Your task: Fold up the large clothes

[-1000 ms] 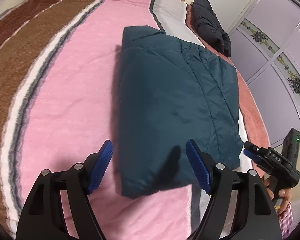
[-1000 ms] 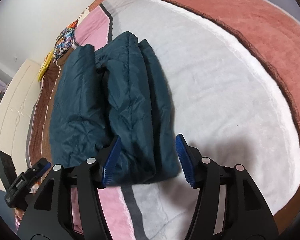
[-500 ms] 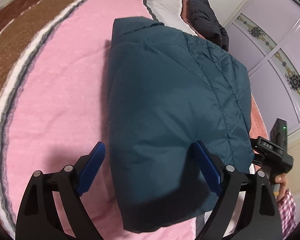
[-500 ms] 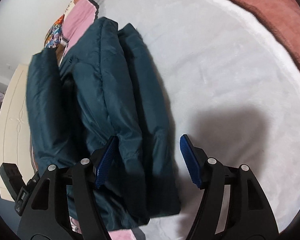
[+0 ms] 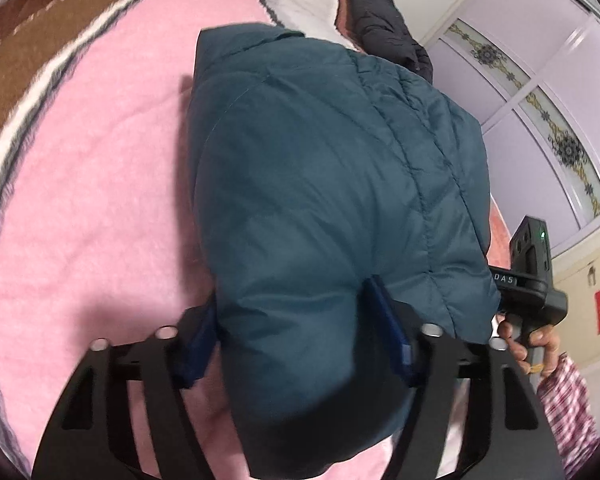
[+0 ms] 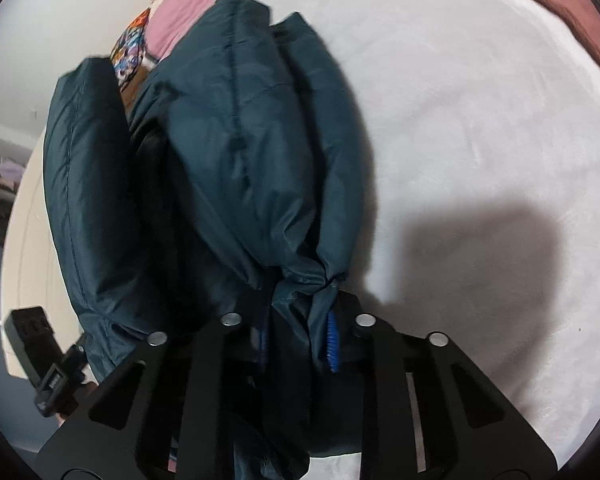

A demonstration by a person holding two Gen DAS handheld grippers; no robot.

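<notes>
The folded teal quilted puffer jacket [image 5: 332,208] fills the centre of both frames, lying on the pink, white and brown striped fleece bed blanket [image 5: 100,184]. The left gripper [image 5: 300,340], at lower centre, has its jaws clenched around the jacket's near edge. The right gripper [image 6: 298,340] pinches a bunched corner. A black jacket [image 5: 384,16] lies at upper centre.

Pink blanket [image 5: 100,200] left of the folded jacket [image 5: 320,200] lies open. White blanket [image 6: 480,140] to its right likewise. Black coat [image 5: 384,20] occupies the far end.
</notes>
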